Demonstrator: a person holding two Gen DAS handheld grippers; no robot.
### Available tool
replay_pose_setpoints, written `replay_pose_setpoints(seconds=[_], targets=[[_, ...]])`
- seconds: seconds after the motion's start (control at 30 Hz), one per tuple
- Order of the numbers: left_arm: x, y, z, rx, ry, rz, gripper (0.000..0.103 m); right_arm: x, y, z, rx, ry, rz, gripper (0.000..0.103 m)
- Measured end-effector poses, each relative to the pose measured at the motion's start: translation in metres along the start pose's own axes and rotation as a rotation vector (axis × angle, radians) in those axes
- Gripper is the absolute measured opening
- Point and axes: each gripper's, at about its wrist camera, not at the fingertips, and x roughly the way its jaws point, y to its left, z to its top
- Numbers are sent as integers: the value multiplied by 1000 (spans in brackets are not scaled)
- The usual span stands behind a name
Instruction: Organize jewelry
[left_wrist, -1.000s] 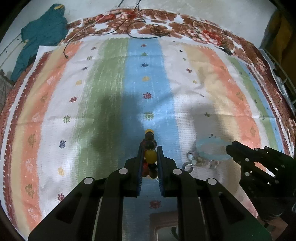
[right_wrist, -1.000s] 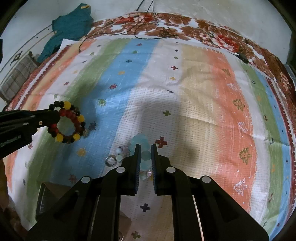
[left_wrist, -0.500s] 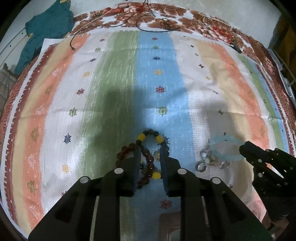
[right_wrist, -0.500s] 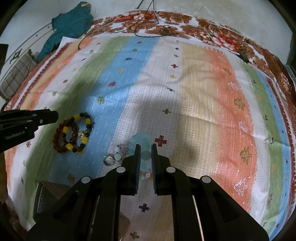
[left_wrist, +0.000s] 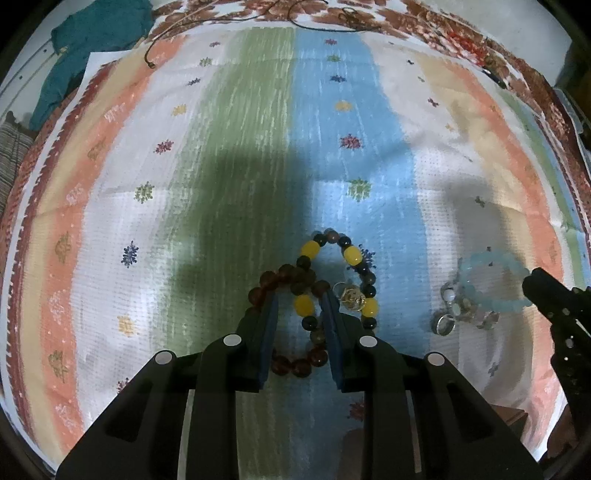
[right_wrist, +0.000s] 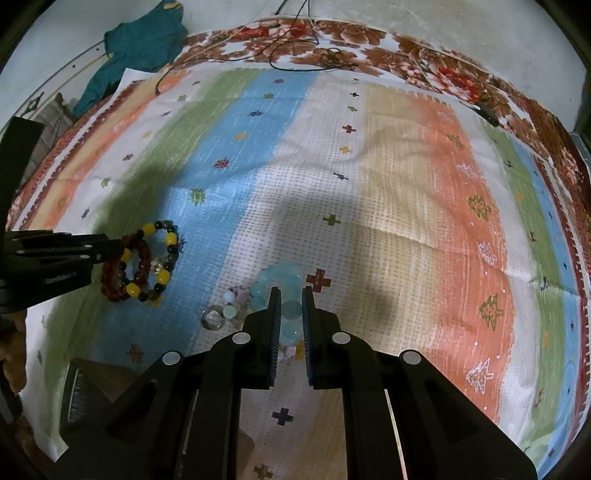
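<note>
Two claws were at work over the striped cloth (left_wrist: 229, 155). Left claw (left_wrist: 300, 325), jaws narrowly parted and pressing nothing, straddled the dark-and-yellow bead bracelets (left_wrist: 334, 280) lying between its tips. Right claw (right_wrist: 290, 314) pinched the pale blue bracelet (right_wrist: 280, 284). Next call, I'd say: lift clear.

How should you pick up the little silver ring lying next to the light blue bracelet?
Probably from straight above, pinching across one side of the band. The silver ring lies flat on the striped cloth, and its free side faces away from the light blue bracelet and the small beads crowding it.
</note>
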Motion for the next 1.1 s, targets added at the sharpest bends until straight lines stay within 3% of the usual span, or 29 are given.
replay_pose_setpoints(seconds=[0.37,0.5,0.67,1.1], targets=[[19,-3,-2,6,42,10,24,1,0,1,-7,-4,-1,12],[22,1,1,-32,51,-35,12,0,0,1,-11,-5,-3,12],[10,-5,2,9,9,-13,11,-6,0,1,-14,-13,-1,12],[-39,-35,-1,73,-95,-48,11,-32,6,-6,-3,-48,18,12]])
